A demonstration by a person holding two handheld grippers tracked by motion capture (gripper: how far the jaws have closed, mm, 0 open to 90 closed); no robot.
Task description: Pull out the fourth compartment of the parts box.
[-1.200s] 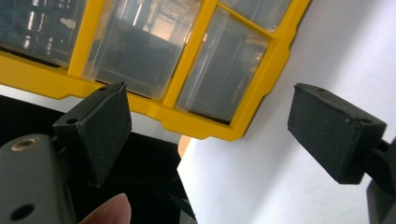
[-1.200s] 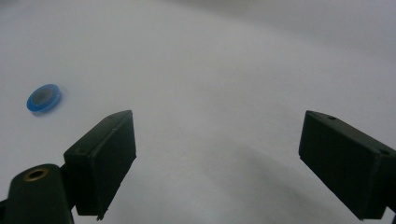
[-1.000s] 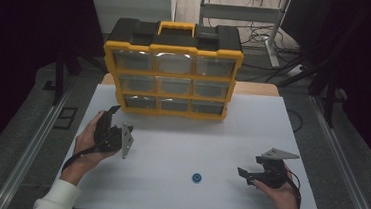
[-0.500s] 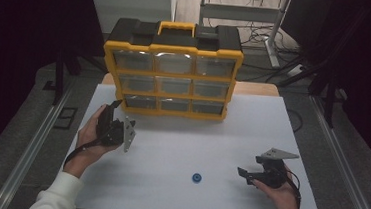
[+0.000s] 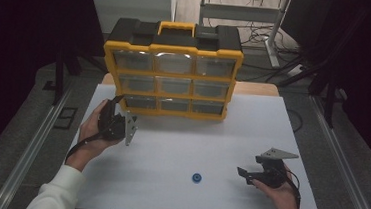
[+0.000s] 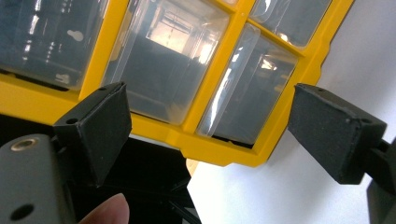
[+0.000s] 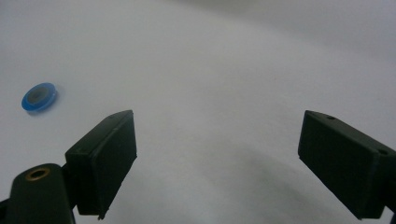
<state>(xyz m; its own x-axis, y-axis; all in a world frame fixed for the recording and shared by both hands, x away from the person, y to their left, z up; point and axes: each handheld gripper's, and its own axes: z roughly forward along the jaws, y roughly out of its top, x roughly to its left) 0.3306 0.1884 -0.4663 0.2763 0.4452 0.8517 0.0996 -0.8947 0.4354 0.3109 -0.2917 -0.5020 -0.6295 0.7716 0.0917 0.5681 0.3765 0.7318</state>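
A person seated at a white desk (image 5: pixel 180 149) holds a two-jaw gripper in each hand. The left gripper (image 5: pixel 116 124) hangs near the desk's left edge, just in front of the lower left corner of a yellow-and-black drawer organizer (image 5: pixel 172 73) that stands upright along the desk's far edge. The organizer's long axis runs parallel to that far edge, its grid of clear drawers faces the person, and its yellow carry handle points up. In the left gripper view, the left gripper (image 6: pixel 210 135) has its black jaws spread wide apart and holding nothing; between them shows the organizer's (image 6: pixel 196 74) yellow frame with two clear drawers, close ahead but not touched. A fingertip shows at the bottom of that view.

The right gripper (image 5: pixel 263 175) rests low near the desk's near right corner, held in the person's right hand (image 5: pixel 281 195), with its jaws pointing toward the desk's left edge. In the right gripper view, the right gripper (image 7: pixel 215 158) also has its jaws wide apart and empty above the bare white surface. A small blue ring (image 5: pixel 197 178) lies flat on the desk near the near edge, about midway between the two hands, well apart from the organizer and clear of both grippers. In the right gripper view the blue ring (image 7: pixel 39 97) lies ahead of the jaws and off to the left of them.
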